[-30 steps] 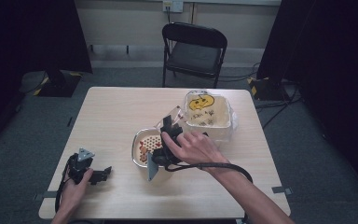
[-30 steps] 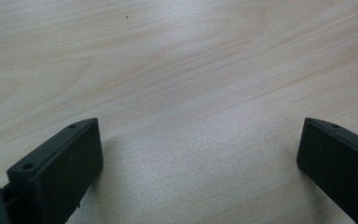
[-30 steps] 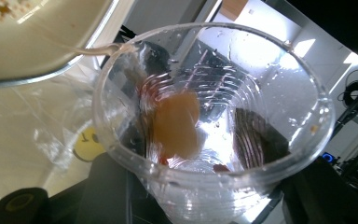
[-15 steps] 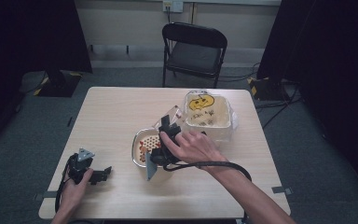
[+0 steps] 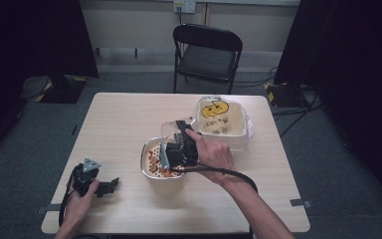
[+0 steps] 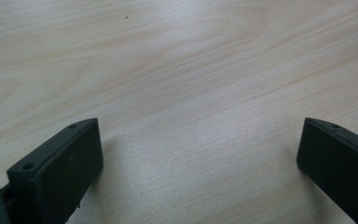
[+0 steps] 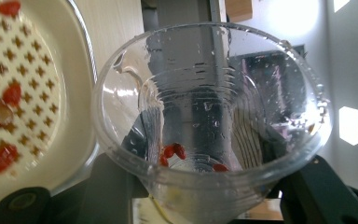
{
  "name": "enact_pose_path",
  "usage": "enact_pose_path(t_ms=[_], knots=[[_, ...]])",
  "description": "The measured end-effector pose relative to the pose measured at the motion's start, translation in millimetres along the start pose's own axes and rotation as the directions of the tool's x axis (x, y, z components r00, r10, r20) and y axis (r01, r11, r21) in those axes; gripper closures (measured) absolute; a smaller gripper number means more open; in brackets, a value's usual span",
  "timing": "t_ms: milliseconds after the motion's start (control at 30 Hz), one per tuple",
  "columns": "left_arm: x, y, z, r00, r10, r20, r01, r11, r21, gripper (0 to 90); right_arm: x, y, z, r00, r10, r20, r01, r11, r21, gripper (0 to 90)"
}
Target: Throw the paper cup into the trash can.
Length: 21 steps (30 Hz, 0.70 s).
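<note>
Clear plastic cup (image 7: pixel 209 121), held tipped on its side between the two black jaws of the right hand-held gripper (image 5: pixel 175 142), which are closed against its walls. In the high view the cup (image 5: pixel 168 130) lies over the far rim of a metal-rimmed bowl (image 5: pixel 165 183) near the middle of the bench (image 5: pixel 124 119), its mouth turned towards the bowl. The right gripper view looks into the cup: water droplets cling to the inner wall, and a few small red berries (image 7: pixel 173 151) sit at the bottom. To the left in that view, the bowl's pale perforated insert (image 7: pixel 18 84) carries scattered red pieces. The person's right hand (image 5: pixel 213 154) grips the tool from the near right, with its cable looping back along the forearm.

A translucent square container (image 5: pixel 223 119), with a yellow pumpkin-face lid or label inside, stands just beyond and to the right of the bowl.

The left hand-held gripper (image 5: pixel 97 183) rests at the near left corner of the bench, well apart from the bowl, held by the left hand (image 5: pixel 79 199). In the left gripper view its jaws stand wide apart with nothing between them, over bare wood grain.

A black folding chair (image 5: pixel 206 55) stands on the grey floor beyond the far edge of the bench.
</note>
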State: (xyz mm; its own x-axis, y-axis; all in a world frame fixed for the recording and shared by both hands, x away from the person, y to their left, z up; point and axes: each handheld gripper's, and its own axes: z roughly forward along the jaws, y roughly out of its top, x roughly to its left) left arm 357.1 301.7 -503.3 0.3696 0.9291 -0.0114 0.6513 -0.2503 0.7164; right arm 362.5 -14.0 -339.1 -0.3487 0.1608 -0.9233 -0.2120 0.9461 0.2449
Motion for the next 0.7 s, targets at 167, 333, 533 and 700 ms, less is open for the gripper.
enact_pose_path(t_ms=[167,333,533,700], knots=[[0.0,0.0,0.0,1.0000,0.000,0.001,0.000,1.0000,0.000,0.0,-3.6,-9.2,1.9,0.9788,0.198,-0.055,-0.200,0.979,-0.037,52.6],[0.0,0.0,0.0,1.0000,0.001,0.000,-0.001,1.0000,0.000,0.0,0.7,-15.0,5.0,0.9368,0.341,-0.077,-0.347,0.935,-0.076,52.8],[0.0,0.0,0.0,1.0000,0.000,0.001,0.000,1.0000,0.000,0.0,-4.4,-27.2,8.3,0.7980,0.577,-0.174,-0.599,0.790,-0.129,52.8],[0.4,0.1,-0.1,1.0000,0.006,-0.001,-0.006,1.0000,0.003,0.0,-3.7,-31.8,13.1,0.7065,0.663,-0.248,-0.704,0.693,-0.154,52.8]])
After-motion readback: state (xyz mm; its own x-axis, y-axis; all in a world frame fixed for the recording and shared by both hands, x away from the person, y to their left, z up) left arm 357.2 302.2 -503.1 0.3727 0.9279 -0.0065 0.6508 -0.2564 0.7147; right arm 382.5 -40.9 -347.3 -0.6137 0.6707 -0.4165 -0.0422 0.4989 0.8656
